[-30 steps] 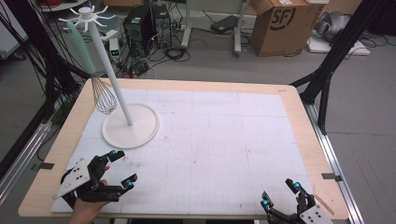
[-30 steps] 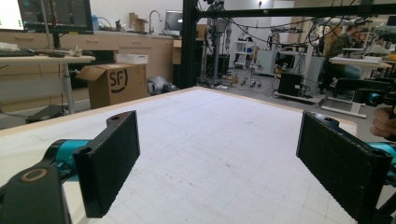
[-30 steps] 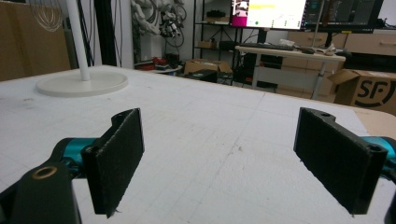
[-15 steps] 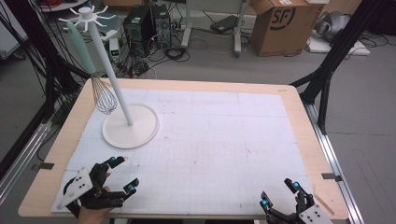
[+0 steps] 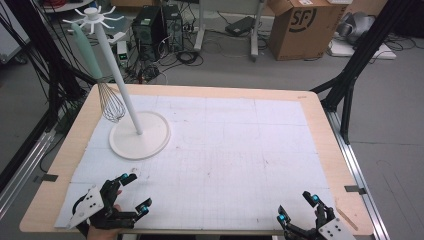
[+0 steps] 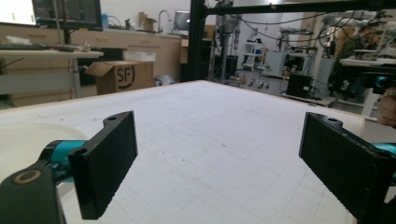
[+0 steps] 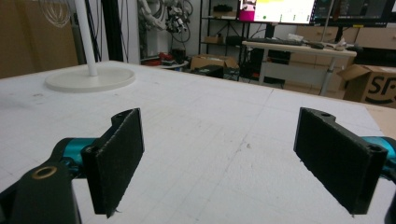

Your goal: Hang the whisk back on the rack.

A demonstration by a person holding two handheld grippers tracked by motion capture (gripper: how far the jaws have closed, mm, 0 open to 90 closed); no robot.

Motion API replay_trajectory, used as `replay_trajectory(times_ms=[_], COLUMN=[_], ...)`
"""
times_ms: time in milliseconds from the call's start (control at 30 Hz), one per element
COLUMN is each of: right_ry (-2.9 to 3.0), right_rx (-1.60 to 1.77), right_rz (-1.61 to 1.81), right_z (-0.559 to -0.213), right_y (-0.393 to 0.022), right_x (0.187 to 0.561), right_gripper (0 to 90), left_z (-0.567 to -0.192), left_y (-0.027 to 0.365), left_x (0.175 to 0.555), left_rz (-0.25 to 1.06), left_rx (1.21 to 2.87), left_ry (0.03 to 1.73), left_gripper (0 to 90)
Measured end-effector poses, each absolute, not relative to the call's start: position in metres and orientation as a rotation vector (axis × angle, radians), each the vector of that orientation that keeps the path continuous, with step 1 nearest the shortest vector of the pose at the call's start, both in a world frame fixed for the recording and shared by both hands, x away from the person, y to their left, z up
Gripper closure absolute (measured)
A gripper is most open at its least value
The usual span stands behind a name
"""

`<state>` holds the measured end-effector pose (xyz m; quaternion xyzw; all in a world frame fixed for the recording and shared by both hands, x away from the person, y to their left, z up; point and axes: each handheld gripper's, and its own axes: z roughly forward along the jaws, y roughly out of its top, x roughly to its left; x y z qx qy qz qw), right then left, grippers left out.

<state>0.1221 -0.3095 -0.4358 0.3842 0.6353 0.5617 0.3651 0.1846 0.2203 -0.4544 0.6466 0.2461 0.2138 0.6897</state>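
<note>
From the high view we see the left gripper (image 5: pixel 134 192) at the lower left, jaws spread and empty, and the wire whisk with the pale green handle (image 5: pixel 100 75) hanging long axis near vertical from the white peg stand (image 5: pixel 140 142) at upper left, nearer this hand than the spread right gripper (image 5: pixel 299 208) at lower right. In the left gripper view we look along parted jaws over the white gridded mat (image 6: pixel 210 140), the stand's base at the left edge. In the right gripper view, jaws wide, the stand sits far upper left.

A robotics lab or workshop.
Black rig frames (image 5: pixel 357 55) flank the bench (image 5: pixel 320 150); a computer tower (image 5: pixel 150 25) and cables lie on the floor, a cardboard box (image 5: pixel 300 25) stands nearby, and monitors (image 7: pixel 280 10) glow over desks behind.
</note>
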Motion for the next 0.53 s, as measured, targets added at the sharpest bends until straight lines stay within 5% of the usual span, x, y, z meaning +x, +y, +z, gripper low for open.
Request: replay_trajectory(times_ms=[533], right_ry=[1.665], right_rx=[1.031], right_rz=[1.462], right_z=[-0.4385], right_y=[-0.3101], right_x=[0.1264], right_gripper=[15.2], left_z=[-0.4579], left_y=[0.2203], left_x=[0.1852], left_rz=[0.486], left_rx=[1.45], left_ry=[0.517], left_gripper=[11.4])
